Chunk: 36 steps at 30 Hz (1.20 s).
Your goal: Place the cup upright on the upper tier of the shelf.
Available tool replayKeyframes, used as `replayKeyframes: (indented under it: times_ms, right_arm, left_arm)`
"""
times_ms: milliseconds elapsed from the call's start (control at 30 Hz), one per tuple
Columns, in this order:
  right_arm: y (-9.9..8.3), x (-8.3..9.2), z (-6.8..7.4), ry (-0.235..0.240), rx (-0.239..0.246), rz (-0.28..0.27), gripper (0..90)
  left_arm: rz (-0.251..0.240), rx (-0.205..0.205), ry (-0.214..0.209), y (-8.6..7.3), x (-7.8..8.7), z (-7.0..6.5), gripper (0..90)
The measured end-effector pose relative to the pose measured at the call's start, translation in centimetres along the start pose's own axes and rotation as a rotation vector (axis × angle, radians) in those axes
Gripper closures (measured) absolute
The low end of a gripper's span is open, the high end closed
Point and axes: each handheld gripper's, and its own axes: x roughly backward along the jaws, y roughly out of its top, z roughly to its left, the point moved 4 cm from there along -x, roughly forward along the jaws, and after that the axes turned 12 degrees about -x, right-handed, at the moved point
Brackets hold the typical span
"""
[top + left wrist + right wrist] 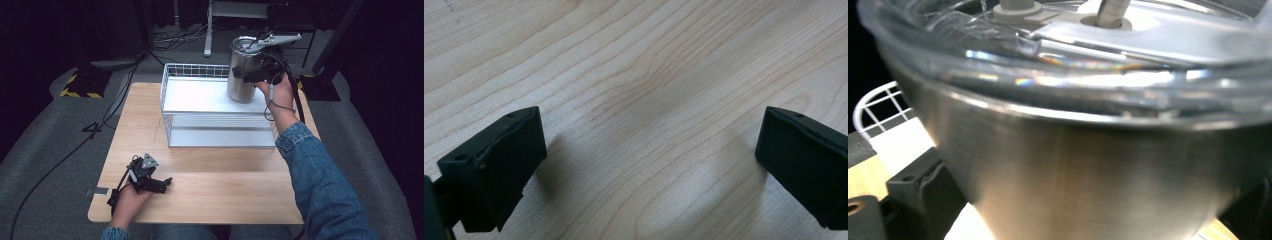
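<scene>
A tall steel tumbler with a clear lid stands on the white top shelf of a wire rack, at its far right corner. My right gripper is shut on the tumbler's side from the right. In the right gripper view the tumbler sits between the jaws of my right gripper, under its clear lid. My left gripper rests open on the wooden table near its front left. My left gripper holds nothing between its wide-apart jaws.
The two-tier white wire rack takes up the far middle of the table. A white lever-like piece juts right above the tumbler's lid. Cables and dark stand legs lie on the floor beyond the table.
</scene>
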Motion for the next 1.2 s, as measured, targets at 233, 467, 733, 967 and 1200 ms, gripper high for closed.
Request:
replayKeyframes:
  times_ms: [233,467,733,967,1200]
  right_arm:
    - [-0.1,-0.6,-0.8,-0.015,-0.014,0.008,3.8]
    - [-0.5,-0.9,-1.4,-0.015,-0.031,0.012,3.8]
    - [-0.9,-1.1,-1.6,-0.011,-0.038,0.009,3.8]
    - [-1.1,-1.0,-1.9,0.003,-0.047,-0.001,3.7]
    - [-1.2,-1.0,-2.0,0.013,-0.044,-0.009,3.5]
  left_arm:
    - [-0.002,0.010,-0.007,-0.1,0.1,-0.2,0.6]
    - [-0.001,0.002,-0.004,-0.1,0.1,-0.2,0.6]
    - [-0.001,0.001,-0.004,-0.1,0.1,-0.1,0.6]
    - [0.000,0.004,-0.005,-0.1,0.1,-0.1,0.6]
    - [0.000,0.004,-0.005,-0.1,0.1,-0.1,0.6]
